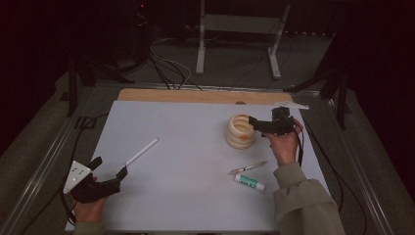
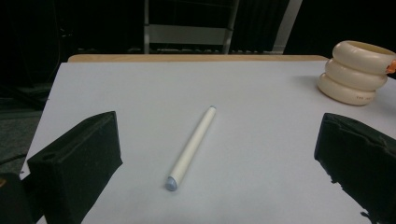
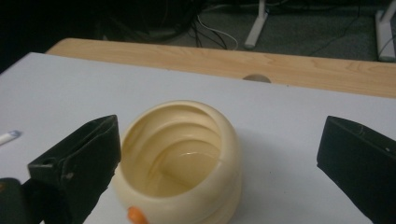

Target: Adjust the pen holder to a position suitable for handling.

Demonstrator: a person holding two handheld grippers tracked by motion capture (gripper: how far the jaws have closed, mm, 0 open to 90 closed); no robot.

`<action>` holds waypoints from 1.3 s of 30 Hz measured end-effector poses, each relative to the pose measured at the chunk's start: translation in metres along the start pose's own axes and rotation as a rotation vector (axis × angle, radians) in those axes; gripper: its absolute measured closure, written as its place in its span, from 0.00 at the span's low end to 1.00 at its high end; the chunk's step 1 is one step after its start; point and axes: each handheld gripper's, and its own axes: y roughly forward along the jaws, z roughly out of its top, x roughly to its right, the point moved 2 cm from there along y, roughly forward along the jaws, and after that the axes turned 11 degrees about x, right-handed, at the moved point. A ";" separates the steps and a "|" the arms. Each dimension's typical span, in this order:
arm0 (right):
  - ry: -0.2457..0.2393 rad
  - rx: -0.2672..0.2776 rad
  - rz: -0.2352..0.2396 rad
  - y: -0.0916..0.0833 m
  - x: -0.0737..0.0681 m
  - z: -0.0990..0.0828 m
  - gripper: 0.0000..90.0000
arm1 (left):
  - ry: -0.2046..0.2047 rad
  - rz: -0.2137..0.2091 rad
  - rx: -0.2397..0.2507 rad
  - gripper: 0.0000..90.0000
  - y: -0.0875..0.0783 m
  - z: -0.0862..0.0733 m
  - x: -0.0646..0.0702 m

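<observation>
High view: the left claw point(image 1: 108, 166) sits at the near left corner of the white counter point(image 1: 195, 196), held in a hand, its jaws spread apart and aimed at the near tip of a white pen point(image 1: 142, 152) that lies slanted just beyond them, not touching. The right claw point(image 1: 253, 123) is held at the far right, jaws apart, right at the rim of a cream ribbed pot point(image 1: 240, 131) that stands upright. Nearer the person, beside the right sleeve, lie a thin clear pen point(image 1: 247, 168) and a white glue stick point(image 1: 250, 182), close together.

Left gripper view: both black jaws stand wide apart, gripping nothing. The white pen point(image 2: 192, 147) lies on the counter between them and a little ahead, its grey tip nearest the camera. The cream ribbed pot point(image 2: 354, 73) stands far right.

Right gripper view: jaws wide apart. The cream ribbed pot point(image 3: 180, 161) sits between them, closer to the left-hand jaw, its hollow inside visible; whether that jaw touches it I cannot tell. A small orange bit point(image 3: 136, 215) shows at its near rim
</observation>
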 end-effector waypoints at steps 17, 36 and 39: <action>0.041 -0.122 -0.058 0.038 0.010 -0.016 0.05 | -0.004 -0.001 -0.005 0.01 0.001 -0.002 -0.001; 0.075 -0.221 -0.128 0.053 0.005 -0.031 0.84 | -0.004 0.000 -0.002 0.01 0.000 -0.001 -0.001; 0.064 -0.216 -0.131 0.052 0.006 -0.031 0.84 | -0.004 0.000 -0.004 0.01 0.000 -0.002 -0.002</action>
